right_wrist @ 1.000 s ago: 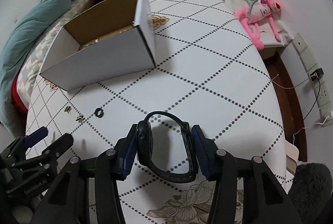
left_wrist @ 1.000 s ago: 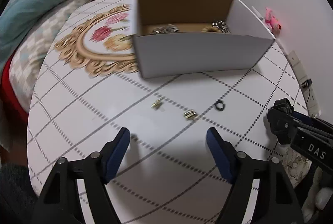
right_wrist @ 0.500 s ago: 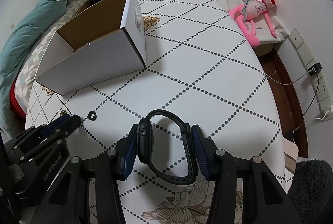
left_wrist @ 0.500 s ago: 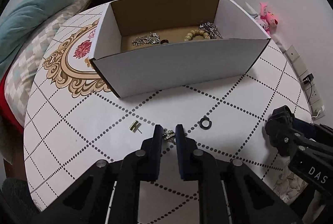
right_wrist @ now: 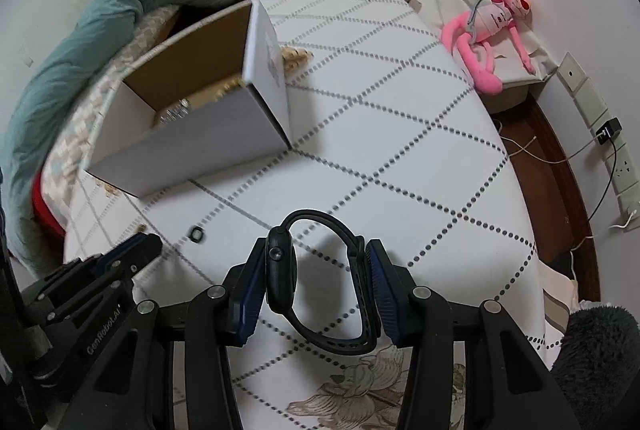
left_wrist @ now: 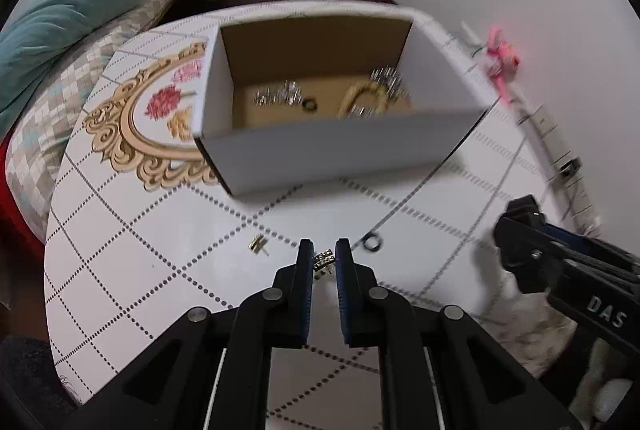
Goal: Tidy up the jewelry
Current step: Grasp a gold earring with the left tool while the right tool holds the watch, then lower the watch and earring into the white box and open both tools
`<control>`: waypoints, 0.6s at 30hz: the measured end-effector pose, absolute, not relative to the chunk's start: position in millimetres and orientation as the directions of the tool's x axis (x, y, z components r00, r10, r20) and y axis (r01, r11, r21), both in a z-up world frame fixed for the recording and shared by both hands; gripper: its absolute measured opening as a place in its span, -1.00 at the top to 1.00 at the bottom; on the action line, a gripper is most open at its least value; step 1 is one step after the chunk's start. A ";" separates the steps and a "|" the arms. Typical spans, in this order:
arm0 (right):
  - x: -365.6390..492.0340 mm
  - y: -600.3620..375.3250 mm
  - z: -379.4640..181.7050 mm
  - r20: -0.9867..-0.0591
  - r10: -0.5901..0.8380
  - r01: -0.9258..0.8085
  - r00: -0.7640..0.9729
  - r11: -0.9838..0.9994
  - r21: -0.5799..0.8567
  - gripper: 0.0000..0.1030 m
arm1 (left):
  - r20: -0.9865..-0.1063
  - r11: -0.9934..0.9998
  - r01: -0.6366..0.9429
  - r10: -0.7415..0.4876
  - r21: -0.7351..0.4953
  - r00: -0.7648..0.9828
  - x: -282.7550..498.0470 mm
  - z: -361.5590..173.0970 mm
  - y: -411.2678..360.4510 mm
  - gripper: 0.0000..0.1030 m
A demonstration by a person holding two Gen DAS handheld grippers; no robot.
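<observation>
My left gripper [left_wrist: 324, 260] is shut on a small gold jewelled earring [left_wrist: 323, 259] and holds it just above the tablecloth. A second gold earring [left_wrist: 258, 244] and a black ring [left_wrist: 373, 243] lie on the cloth nearby; the ring also shows in the right wrist view [right_wrist: 197, 233]. The open white cardboard box [left_wrist: 340, 150] holds silver chains [left_wrist: 280, 97], a beaded bracelet [left_wrist: 362, 98] and a dark ring [left_wrist: 309, 105]. My right gripper [right_wrist: 318, 270] is shut on a black smartwatch [right_wrist: 282, 276], held above the table in front of the box [right_wrist: 192, 146].
The round table has a white dotted-diamond cloth [right_wrist: 400, 134] with a gold floral medallion [left_wrist: 132, 126]. A bed with a teal duvet [left_wrist: 92, 14] lies to the left. A pink plush toy [right_wrist: 492, 22] and wall sockets [right_wrist: 600, 126] are at the right.
My left gripper closed on the gold earring and has lifted it slightly toward the box. My right gripper keeps hold of the watch and has moved nearer the box.
</observation>
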State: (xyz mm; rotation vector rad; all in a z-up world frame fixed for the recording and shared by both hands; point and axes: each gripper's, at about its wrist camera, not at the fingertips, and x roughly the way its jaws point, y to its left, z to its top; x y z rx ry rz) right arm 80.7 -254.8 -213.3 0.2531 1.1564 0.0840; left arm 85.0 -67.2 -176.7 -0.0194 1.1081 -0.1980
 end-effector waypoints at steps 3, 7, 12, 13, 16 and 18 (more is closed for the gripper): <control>87.7 -254.3 -189.8 -0.869 0.236 0.049 0.435 0.958 0.284 0.02 | -0.863 0.974 0.145 -0.224 -0.177 0.452 92.6 -146.5 -60.5 0.84; 109.7 -245.6 -153.8 -0.829 0.288 -0.010 0.480 0.947 0.322 0.02 | -0.835 0.959 0.137 -0.282 -0.247 0.472 117.4 -113.3 -50.8 0.84; 154.3 -224.3 -131.7 -0.815 0.306 -0.085 0.492 0.948 0.306 0.02 | -0.841 0.953 0.131 -0.302 -0.273 0.449 166.9 -100.8 -41.8 0.84; 164.3 -220.5 -130.2 -0.816 0.307 -0.093 0.490 0.949 0.301 0.02 | -0.845 0.953 0.133 -0.303 -0.272 0.441 172.0 -102.0 -40.5 0.83; 193.4 -207.3 -132.5 -0.834 0.302 -0.118 0.462 0.953 0.280 0.02 | -0.872 0.959 0.108 -0.284 -0.263 0.399 196.6 -111.8 -34.2 0.80; 205.1 -203.5 -135.2 -0.845 0.291 -0.123 0.448 0.956 0.265 0.00 | -0.893 0.964 0.074 -0.266 -0.257 0.364 207.7 -119.9 -28.7 0.79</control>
